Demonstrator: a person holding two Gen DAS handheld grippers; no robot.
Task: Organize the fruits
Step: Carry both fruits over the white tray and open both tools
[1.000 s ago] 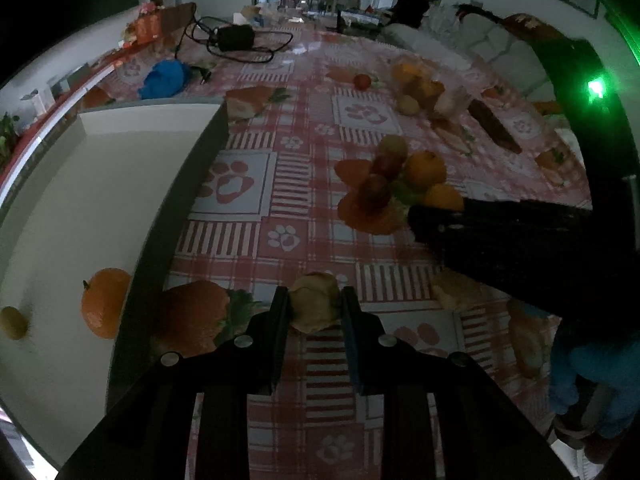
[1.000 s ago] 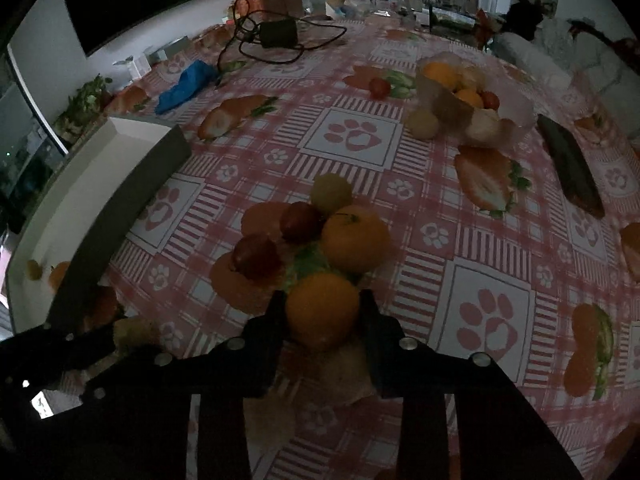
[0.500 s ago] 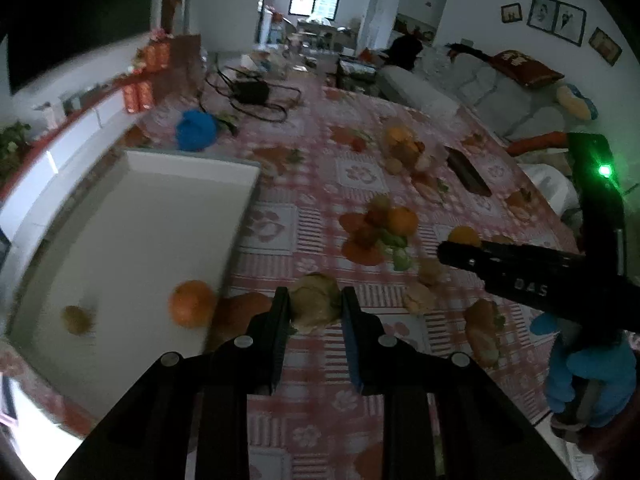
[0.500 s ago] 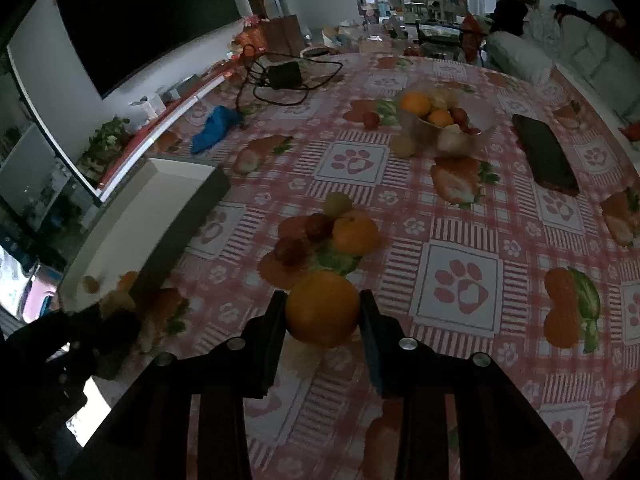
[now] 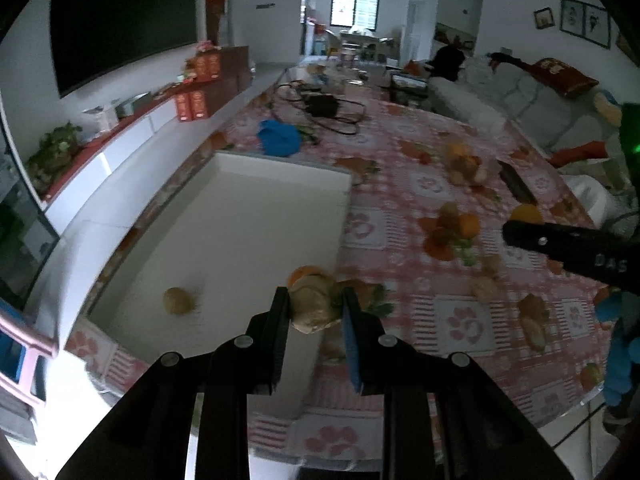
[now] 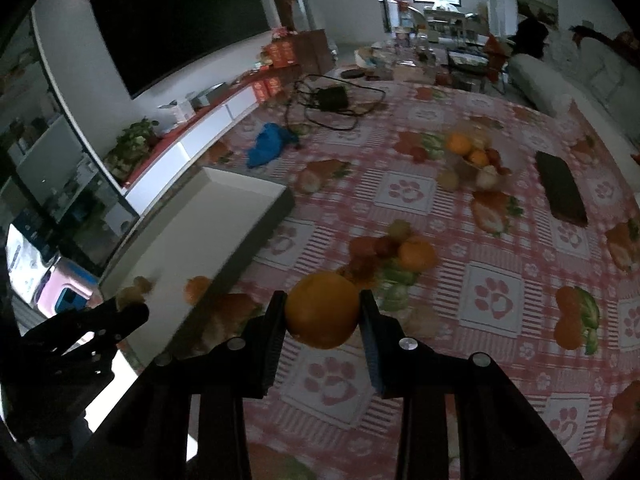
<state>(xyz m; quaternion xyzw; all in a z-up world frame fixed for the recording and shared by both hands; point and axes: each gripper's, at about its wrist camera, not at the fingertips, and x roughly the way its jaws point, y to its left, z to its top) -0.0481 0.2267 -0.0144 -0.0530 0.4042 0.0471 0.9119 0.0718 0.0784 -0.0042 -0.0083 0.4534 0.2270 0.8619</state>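
Left gripper [image 5: 314, 312] clamps a tan lumpy fruit [image 5: 312, 304] between its pads, above the white tray's [image 5: 280, 168] near corner. Right gripper [image 6: 322, 314] clamps an orange [image 6: 322, 310], above the tablecloth [image 6: 500, 340] beside the tray.

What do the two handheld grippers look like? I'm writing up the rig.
Both the left gripper and the right gripper are matte black, with two flat fingers ribbed on the inner faces, fixed by silver screws. The right one carries white "DAS" lettering and a green light. A blue glove covers the hand holding it.
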